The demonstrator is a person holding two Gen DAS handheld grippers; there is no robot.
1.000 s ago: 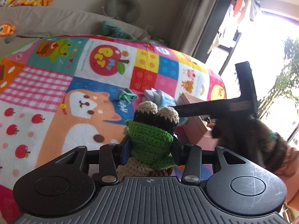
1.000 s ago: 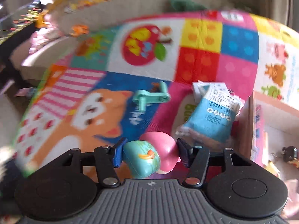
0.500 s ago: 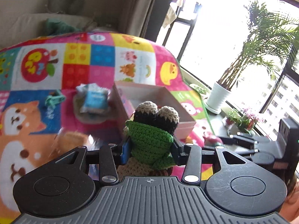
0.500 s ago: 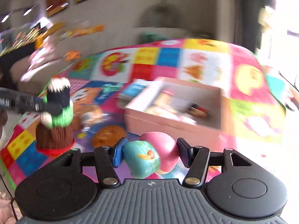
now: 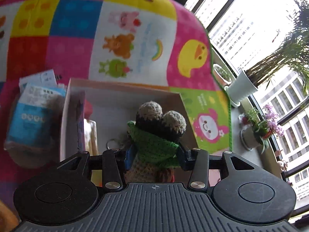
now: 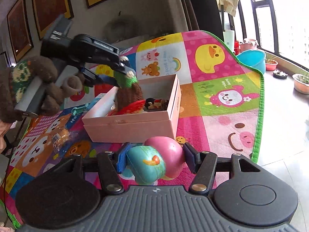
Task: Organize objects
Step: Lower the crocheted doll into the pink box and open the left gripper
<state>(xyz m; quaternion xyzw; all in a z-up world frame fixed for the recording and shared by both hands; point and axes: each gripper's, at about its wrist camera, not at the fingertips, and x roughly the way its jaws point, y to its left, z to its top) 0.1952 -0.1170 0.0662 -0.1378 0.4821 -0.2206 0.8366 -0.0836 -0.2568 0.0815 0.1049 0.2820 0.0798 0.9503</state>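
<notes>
A bright play mat (image 6: 222, 100) (ducks, bears, a pink rabbit) covers the floor. Framed pictures (image 6: 52, 9) hang on the wall behind it. By the windows stand a white potted plant (image 5: 242, 89), a pot of purple flowers (image 5: 258, 133), a blue basin (image 6: 253, 60) and small planters (image 6: 301, 83). A towel (image 6: 228, 1) hangs above.

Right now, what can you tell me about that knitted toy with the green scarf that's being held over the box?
The crocheted doll looks like soft yarn: two beige knobs on a black top, a green band like a scarf, a tan-brown body and, in the right wrist view, a red base. The left gripper clamps it at the green band, its pads pressing both sides. It hangs tilted over the open pink box, its lower end down among the items inside; whether it rests on them I cannot tell.
</notes>
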